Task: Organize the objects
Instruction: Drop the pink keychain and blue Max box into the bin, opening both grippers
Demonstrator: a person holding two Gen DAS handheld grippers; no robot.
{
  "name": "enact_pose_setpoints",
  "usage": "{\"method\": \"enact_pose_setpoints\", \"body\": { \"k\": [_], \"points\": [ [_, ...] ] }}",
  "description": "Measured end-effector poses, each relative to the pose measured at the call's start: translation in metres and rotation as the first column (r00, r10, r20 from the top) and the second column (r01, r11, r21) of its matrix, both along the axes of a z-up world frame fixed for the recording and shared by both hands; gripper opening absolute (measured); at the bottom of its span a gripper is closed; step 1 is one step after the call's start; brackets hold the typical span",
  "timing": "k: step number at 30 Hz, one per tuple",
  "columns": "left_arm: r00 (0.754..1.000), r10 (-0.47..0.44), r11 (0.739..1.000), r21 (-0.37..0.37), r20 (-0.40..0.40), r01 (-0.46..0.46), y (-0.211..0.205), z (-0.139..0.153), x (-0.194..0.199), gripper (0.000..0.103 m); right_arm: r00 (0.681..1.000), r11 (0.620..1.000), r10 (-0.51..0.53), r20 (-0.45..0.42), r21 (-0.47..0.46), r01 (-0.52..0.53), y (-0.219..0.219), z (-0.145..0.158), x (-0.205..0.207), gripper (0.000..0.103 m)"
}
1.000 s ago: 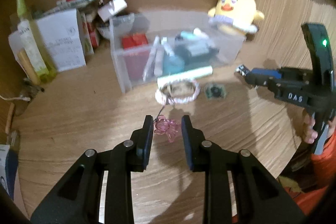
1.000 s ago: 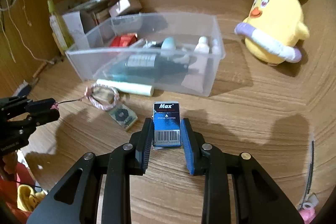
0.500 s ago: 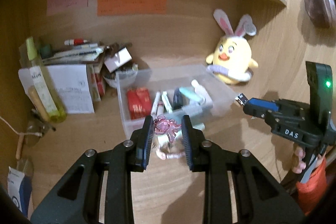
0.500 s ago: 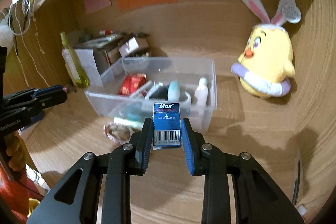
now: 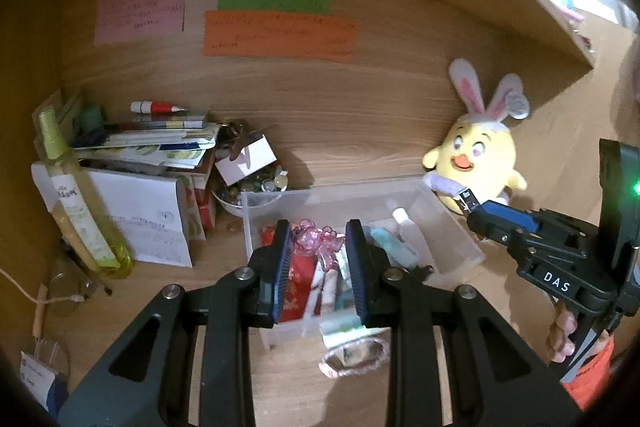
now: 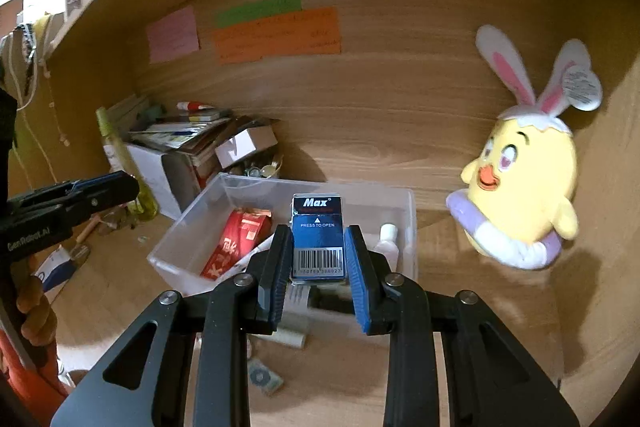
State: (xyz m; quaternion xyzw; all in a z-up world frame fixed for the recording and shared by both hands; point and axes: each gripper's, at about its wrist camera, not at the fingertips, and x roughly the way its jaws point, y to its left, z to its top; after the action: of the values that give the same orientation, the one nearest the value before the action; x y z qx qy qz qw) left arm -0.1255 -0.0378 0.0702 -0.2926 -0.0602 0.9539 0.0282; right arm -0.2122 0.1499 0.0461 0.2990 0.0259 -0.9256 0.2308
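My left gripper [image 5: 318, 259] is shut on a pink clear plastic charm [image 5: 318, 243] and holds it above the clear plastic bin [image 5: 452, 223]. My right gripper [image 6: 318, 263] is shut on a blue Max staple box [image 6: 317, 235], held above the same bin [image 6: 188, 227]. The bin holds a red packet [image 6: 236, 243], a small white bottle [image 6: 386, 241] and tubes. The right gripper also shows in the left wrist view [image 5: 474, 213], at the bin's right end. The left gripper also shows in the right wrist view [image 6: 120, 187].
A pink-white braided bracelet [image 5: 354, 357] and a pale green tube [image 5: 338, 327] lie in front of the bin. A yellow bunny-eared plush [image 6: 524, 183] sits at the right. A green bottle [image 5: 78, 219], boxes and papers [image 5: 144, 227] crowd the left. Sticky notes [image 5: 280, 35] hang on the back wall.
Both grippers have risen from the desk with their objects and now hang over the bin. The charm's cord left the bracelet, which stays on the desk.
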Motion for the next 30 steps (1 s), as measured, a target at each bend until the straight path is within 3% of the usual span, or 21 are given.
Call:
{"method": "enact_pose_setpoints", "body": {
  "k": [10, 17, 26, 30],
  "points": [
    [0.989, -0.020, 0.999, 0.053, 0.150, 0.012, -0.006, -0.045, -0.050, 0.027, 0.991, 0.989, 0.051, 0.126, 0.132, -0.068, -0.051, -0.045, -0.041, 0.025],
    [0.970, -0.027, 0.999, 0.031, 0.242, 0.020, -0.004, -0.078, -0.072, 0.027, 0.983, 0.980, 0.039, 0.177, 0.183, -0.072, -0.064, -0.071, -0.054, 0.025],
    [0.968, -0.044, 0.999, 0.008, 0.245, 0.044, 0.005, -0.078, -0.067, 0.028, 0.980, 0.978, 0.020, 0.200, 0.201, -0.061, -0.060, -0.075, -0.059, 0.025],
    [0.975, -0.047, 0.999, 0.006, 0.216, 0.047, 0.006, -0.067, -0.057, 0.041, 0.984, 0.978, 0.024, 0.177, 0.200, -0.060, -0.056, -0.067, -0.049, 0.033]
  ]
}}
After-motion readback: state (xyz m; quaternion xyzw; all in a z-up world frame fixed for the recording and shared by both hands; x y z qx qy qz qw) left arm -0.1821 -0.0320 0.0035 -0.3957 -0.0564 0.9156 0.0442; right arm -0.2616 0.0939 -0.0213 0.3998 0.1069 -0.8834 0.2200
